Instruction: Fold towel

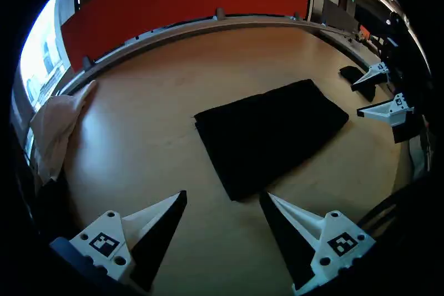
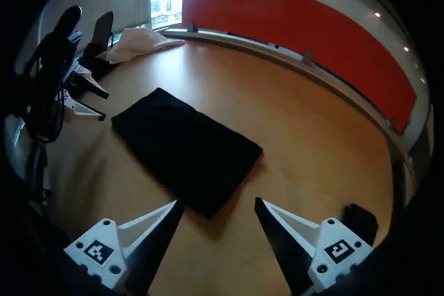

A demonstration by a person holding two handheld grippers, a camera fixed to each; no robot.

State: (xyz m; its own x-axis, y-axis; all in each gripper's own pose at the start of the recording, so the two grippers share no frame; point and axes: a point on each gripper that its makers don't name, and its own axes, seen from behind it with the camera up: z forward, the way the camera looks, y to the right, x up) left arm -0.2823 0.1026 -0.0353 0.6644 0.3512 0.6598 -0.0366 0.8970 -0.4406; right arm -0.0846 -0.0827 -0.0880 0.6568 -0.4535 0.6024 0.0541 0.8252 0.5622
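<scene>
On the light wooden table (image 1: 155, 146) lies a folded black cloth towel (image 1: 272, 135). The left gripper (image 1: 222, 194) and the right gripper (image 2: 219, 200) hover near it, fingers (image 1: 158, 221) spread and empty, bearing black-and-white square markers (image 1: 104, 242).

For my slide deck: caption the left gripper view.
Left gripper, jaws open, faces a flat black towel on a wooden table; right gripper opposite, pale cloth aside.

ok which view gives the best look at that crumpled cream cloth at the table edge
The left gripper view: the crumpled cream cloth looks large there, and its folds show as it lies along the edge of the wooden table. The right gripper view shows the same cloth small and far off, near the bright window.
</scene>
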